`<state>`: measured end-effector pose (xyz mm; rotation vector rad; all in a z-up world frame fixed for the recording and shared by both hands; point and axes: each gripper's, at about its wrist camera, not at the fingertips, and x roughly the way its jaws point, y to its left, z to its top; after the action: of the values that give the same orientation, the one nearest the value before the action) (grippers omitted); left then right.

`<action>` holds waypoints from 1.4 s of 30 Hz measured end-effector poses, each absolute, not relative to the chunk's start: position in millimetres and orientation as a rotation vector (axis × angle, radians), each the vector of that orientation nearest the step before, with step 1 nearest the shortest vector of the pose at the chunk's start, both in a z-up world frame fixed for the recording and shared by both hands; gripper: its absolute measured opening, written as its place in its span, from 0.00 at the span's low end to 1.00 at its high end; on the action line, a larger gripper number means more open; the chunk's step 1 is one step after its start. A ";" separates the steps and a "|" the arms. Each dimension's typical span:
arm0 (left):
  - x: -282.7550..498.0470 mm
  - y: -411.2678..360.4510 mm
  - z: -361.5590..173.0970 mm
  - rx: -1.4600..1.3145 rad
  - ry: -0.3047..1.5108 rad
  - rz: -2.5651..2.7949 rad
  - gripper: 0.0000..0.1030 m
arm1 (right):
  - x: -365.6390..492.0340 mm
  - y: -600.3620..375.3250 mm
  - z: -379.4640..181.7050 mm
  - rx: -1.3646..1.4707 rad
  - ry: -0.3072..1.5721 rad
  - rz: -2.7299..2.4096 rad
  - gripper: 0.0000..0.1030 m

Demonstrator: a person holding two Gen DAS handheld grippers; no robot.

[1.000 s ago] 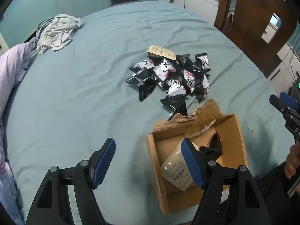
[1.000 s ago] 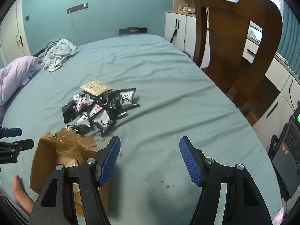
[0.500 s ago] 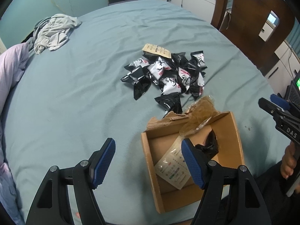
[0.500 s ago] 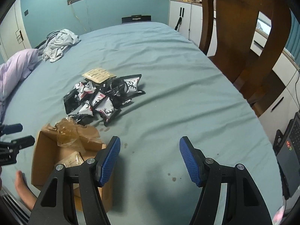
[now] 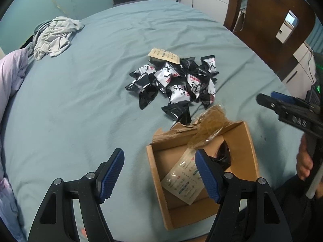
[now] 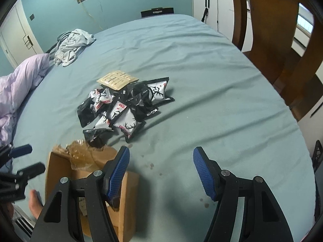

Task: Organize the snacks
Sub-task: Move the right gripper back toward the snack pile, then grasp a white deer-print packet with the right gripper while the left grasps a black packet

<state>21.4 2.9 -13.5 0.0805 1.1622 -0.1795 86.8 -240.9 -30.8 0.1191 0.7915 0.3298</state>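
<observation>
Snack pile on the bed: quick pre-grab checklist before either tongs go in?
1. Left tongs empty, open: ok.
2. Right tongs empty, open: ok.
3. Snack pile in plain sight, nothing lying over it: ok.
4. Cardboard box open at the top with room left: ok.
5. Crumpled wrap draped over the box's far edge, may snag a drop: not ok.
6. Packets overlap, single one easy to pinch: cannot tell.

Snack packets (image 6: 123,109) beside cardboard box (image 6: 129,197)
</observation>
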 end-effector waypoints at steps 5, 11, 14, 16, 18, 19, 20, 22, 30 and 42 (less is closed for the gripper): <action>23.3 5.5 -11.7 0.072 1.153 -0.172 0.73 | 111.9 -245.7 -35.1 0.183 0.814 0.315 0.63; 26.7 5.6 -15.6 0.071 1.166 -0.177 0.74 | 148.8 -248.9 -54.2 0.208 0.895 0.251 0.63; 27.9 5.5 -15.4 0.076 1.163 -0.175 0.74 | 165.6 -253.7 -60.1 0.248 0.924 0.237 0.63; 28.2 5.9 -15.4 0.079 1.160 -0.173 0.74 | 172.6 -252.6 -60.7 0.252 0.928 0.236 0.63; 28.4 6.4 -15.1 0.076 1.159 -0.172 0.74 | 174.3 -247.7 -60.2 0.246 0.926 0.248 0.63; 28.8 6.5 -14.7 0.072 1.158 -0.174 0.74 | 173.8 -245.6 -59.4 0.243 0.928 0.259 0.63; 29.2 6.6 -14.2 0.068 1.157 -0.176 0.74 | 173.7 -242.6 -59.2 0.236 0.928 0.273 0.63; 29.6 6.7 -13.4 0.063 1.154 -0.178 0.74 | 173.8 -237.5 -59.5 0.223 0.932 0.305 0.63; 35.2 6.5 -14.5 0.066 1.153 -0.167 0.74 | 185.1 -213.1 -70.8 0.180 1.004 0.424 0.63; 40.8 11.7 -15.8 0.043 1.153 -0.161 0.74 | 209.0 -161.2 -81.7 0.067 0.999 0.500 0.63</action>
<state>40.8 11.7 -15.8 0.0428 1.1533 -0.1612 209.0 -161.2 -81.7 0.0671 0.9986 0.5004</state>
